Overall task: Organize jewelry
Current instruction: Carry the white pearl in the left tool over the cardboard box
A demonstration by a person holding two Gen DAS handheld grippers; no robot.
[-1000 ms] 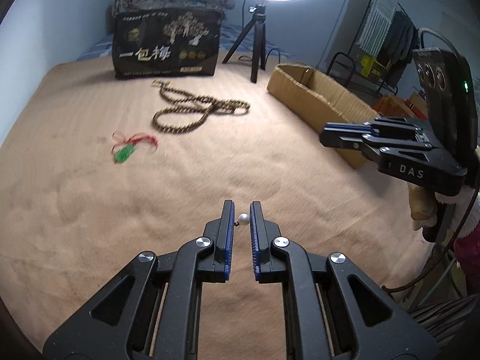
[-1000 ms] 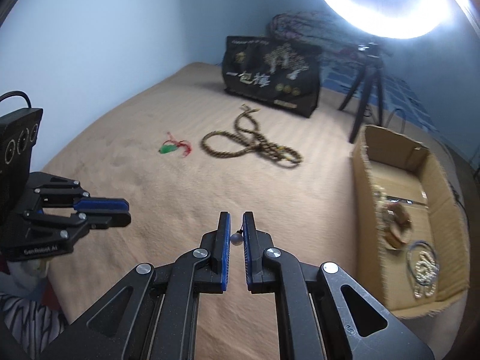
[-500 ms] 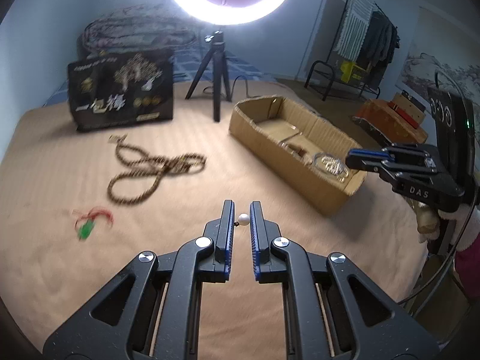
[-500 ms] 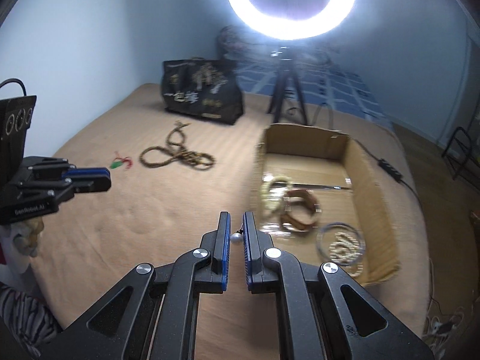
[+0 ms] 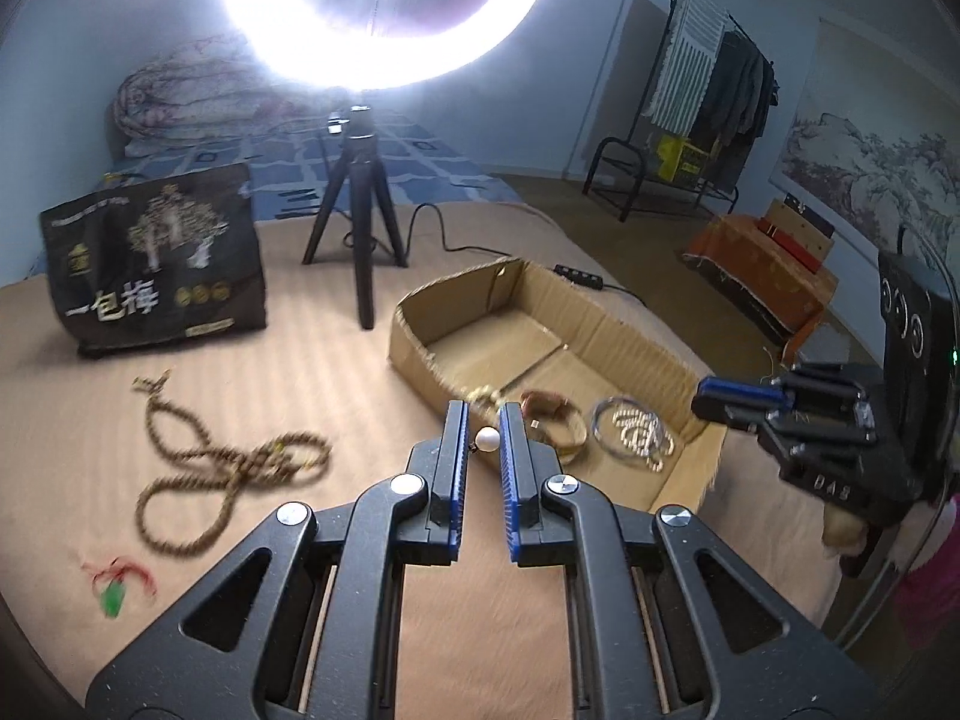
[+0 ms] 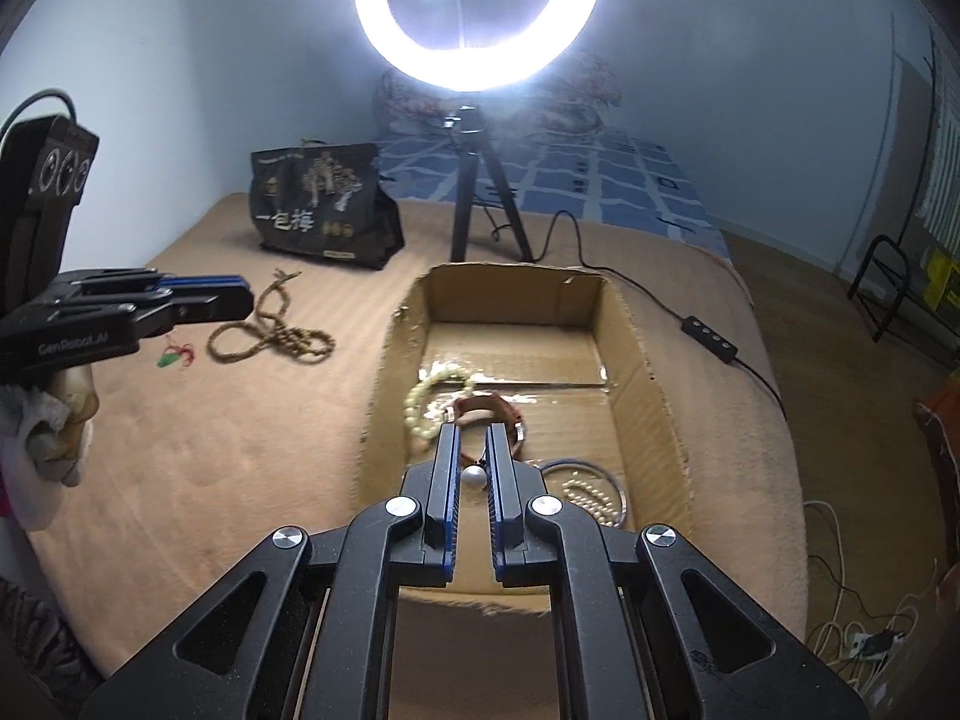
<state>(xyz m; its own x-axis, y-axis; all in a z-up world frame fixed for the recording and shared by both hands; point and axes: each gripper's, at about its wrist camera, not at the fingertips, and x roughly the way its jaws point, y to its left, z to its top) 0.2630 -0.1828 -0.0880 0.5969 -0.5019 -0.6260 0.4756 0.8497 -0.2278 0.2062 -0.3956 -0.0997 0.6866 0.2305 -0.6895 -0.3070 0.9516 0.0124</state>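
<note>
Two grippers each pinch a small white pearl between blue-padded fingers. The left gripper (image 5: pixel 483 420) clamps its pearl (image 5: pixel 486 438) near the fingertips, just short of the near left wall of the cardboard box (image 5: pixel 420 360), which lies ahead and to its right on the tan bed cover (image 5: pixel 180 372). The right gripper (image 6: pixel 472 441) grips its own pearl (image 6: pixel 474 478) with its fingertips past the box's near rim, over the open inside. Below and ahead of the right gripper, inside the box, lie a pale bead bracelet (image 6: pixel 420 402), a brown bangle (image 6: pixel 489 407) touching it, and to the right a thin metal ring (image 6: pixel 585 489) around a heap of small pearls. The far half of the box floor is bare cardboard, bounded by upright walls on all sides. Left of the left gripper, outside the box, a long brown bead necklace (image 5: pixel 204 480) sprawls in loops, and nearer, further left, sits a green pendant on red cord (image 5: pixel 114 591), well apart from the necklace. Beyond the necklace stands a black bag (image 5: pixel 156 264), and a ring light on a tripod (image 5: pixel 360 228) stands just behind the box's far end, its cable trailing off to the right. Open bed cover lies between the necklace and the box.
</note>
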